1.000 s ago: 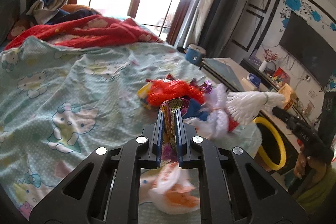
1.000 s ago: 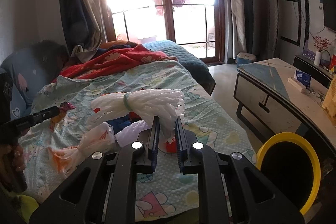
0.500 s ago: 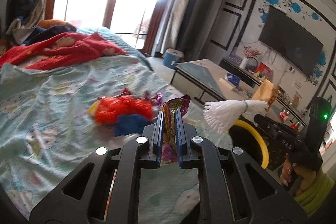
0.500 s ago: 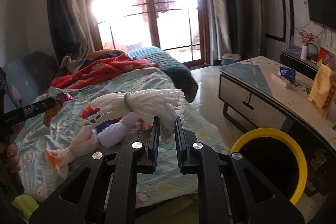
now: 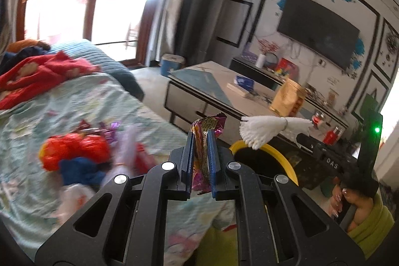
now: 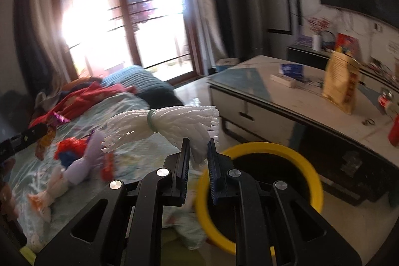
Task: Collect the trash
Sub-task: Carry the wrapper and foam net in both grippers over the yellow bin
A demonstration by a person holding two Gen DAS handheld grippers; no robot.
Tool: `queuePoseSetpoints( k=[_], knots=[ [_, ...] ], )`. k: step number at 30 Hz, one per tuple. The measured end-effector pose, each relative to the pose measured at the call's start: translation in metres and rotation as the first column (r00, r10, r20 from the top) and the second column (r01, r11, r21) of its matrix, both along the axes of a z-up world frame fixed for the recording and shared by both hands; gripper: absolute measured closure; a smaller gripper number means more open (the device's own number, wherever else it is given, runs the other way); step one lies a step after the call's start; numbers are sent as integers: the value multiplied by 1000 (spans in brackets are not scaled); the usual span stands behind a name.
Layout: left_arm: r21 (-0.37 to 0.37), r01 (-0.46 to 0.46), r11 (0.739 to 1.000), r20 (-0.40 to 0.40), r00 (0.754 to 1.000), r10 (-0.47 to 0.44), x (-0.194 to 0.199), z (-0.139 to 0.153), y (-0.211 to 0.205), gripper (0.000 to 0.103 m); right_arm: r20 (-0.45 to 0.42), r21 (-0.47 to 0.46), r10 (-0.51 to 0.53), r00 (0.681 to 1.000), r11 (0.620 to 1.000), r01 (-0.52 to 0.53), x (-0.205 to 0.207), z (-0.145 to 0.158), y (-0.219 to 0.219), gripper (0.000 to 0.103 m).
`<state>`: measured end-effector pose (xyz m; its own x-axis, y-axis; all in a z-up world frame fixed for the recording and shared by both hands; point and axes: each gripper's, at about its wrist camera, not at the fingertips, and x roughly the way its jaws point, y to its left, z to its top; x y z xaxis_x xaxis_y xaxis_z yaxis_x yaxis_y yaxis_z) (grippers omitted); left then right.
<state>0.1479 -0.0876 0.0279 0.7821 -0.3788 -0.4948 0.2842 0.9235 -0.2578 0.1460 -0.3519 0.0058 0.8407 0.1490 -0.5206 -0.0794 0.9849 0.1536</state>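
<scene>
While both grippers hold one item apiece above the bed's edge, the collection stands partway by my judgement: two pieces lifted, neither yet dropped, several left lying. Item one, bed (image 5: 74, 101), pale cartoon-print sheet; bears the remaining litter, a red crumpled wrapper (image 5: 74, 151) with a blue scrap (image 5: 77, 170) touching its lower side, a pale lilac twist (image 6: 82, 166) and an orange-and-white bag (image 6: 47, 198) nearer the bed's near edge; all uncollected. Item two, left gripper (image 5: 200, 141); closed on a purple-and-gold snack wrapper (image 5: 207, 126), long axis roughly upright between the pads, crimped top flaring out above the fingertips, lower end hanging below them; held in the air over the bed's corner, just left of the bin. Item three, yellow-rimmed bin (image 6: 259, 148), dark inside, on the floor between bed and tabletop; no contents can be made out. Item four, right gripper (image 6: 198, 151); clamped on one end of a white foam-net sleeve (image 6: 164, 124) cinched at mid-length by a pale green band; long axis near level, free frayed end pointing left toward the bed, gripped end right; suspended beside the bin's near-left rim, not yet over the opening. Item five, tabletop (image 6: 286, 101), pale, carrying a tan packet and small boxes; not involved. Remaining, as judged: carry both pieces over the bin, release, return for the bed litter.
</scene>
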Motion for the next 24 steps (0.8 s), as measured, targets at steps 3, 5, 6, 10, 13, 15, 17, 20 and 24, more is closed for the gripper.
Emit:
queuePoseSetpoints(
  k=[3, 5, 6, 10, 13, 15, 17, 20, 24],
  knots=[
    [4, 45, 999, -4, 999, -45, 9, -4, -25, 97, 0, -15, -66, 998, 998, 66, -1, -4, -25, 89],
    [10, 76, 997, -17, 997, -76, 17, -9, -45, 97, -3, -33, -111, 994, 993, 111, -2, -8, -41, 89],
    [12, 87, 996, -23, 996, -87, 18, -11, -52, 97, -4, -45, -129, 992, 991, 128, -1, -10, -46, 89],
    [21, 149, 989, -53, 988, -148, 29, -25, -84, 97, -14, -120, -198, 980, 974, 195, -2, -24, -67, 89],
    [30, 191, 981, -93, 978, -187, 40, -40, -106, 97, -39, -162, -237, 971, 960, 228, 0, -38, -80, 89],
    [33, 212, 977, -116, 972, -207, 45, -50, -119, 97, -62, -173, -260, 964, 954, 246, 2, -47, -87, 89],
    [41, 236, 971, -142, 963, -228, 52, -61, -133, 97, -84, -171, -273, 958, 951, 256, 3, -53, -94, 89],
    [47, 265, 963, -171, 952, -253, 60, -75, -154, 97, -117, -170, -289, 950, 948, 268, 5, -66, -107, 89],
    [49, 297, 954, -208, 937, -281, 70, -92, -176, 96, -160, -161, -300, 940, 948, 275, 7, -79, -118, 89]
  ],
)
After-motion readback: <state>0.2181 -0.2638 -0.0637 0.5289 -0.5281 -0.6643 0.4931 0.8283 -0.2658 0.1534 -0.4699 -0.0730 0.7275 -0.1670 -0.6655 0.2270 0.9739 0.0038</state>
